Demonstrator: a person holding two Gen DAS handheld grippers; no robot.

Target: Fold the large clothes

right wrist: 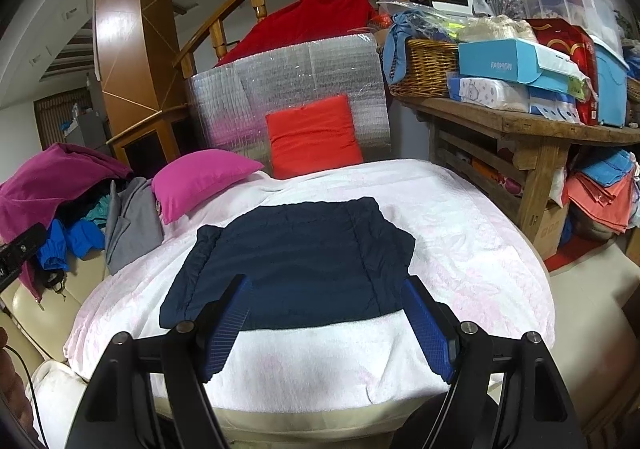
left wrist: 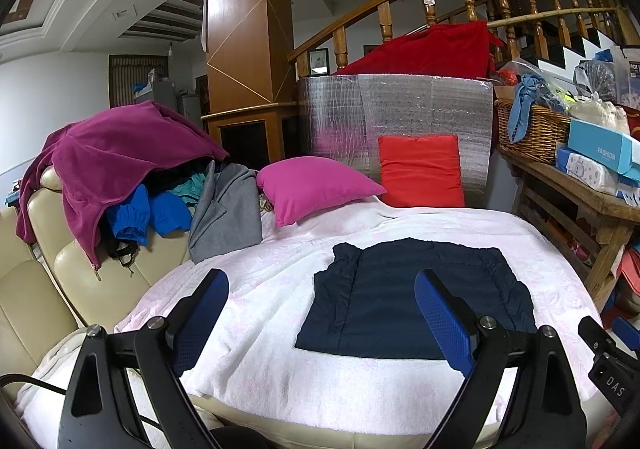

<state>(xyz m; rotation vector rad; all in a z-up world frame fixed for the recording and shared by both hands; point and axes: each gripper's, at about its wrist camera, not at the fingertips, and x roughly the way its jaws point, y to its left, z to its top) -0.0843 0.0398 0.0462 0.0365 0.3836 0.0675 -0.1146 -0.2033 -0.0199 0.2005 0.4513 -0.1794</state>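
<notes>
A dark navy garment [left wrist: 408, 297] lies folded into a flat rectangle on the white-pink blanket [left wrist: 260, 289]. It also shows in the right wrist view [right wrist: 296, 261]. My left gripper [left wrist: 320, 293] is open and empty, held above the blanket with its right finger over the garment's near edge. My right gripper [right wrist: 326, 295] is open and empty, held above the garment's near edge. Part of the right gripper's body [left wrist: 612, 361] shows at the far right of the left wrist view.
A pile of clothes [left wrist: 120, 177] with a magenta top and a grey garment [left wrist: 228, 209] lies on the cream sofa at left. A pink pillow [left wrist: 316, 185] and a red pillow [left wrist: 420, 169] sit behind. A cluttered wooden table [right wrist: 520, 129] stands at right.
</notes>
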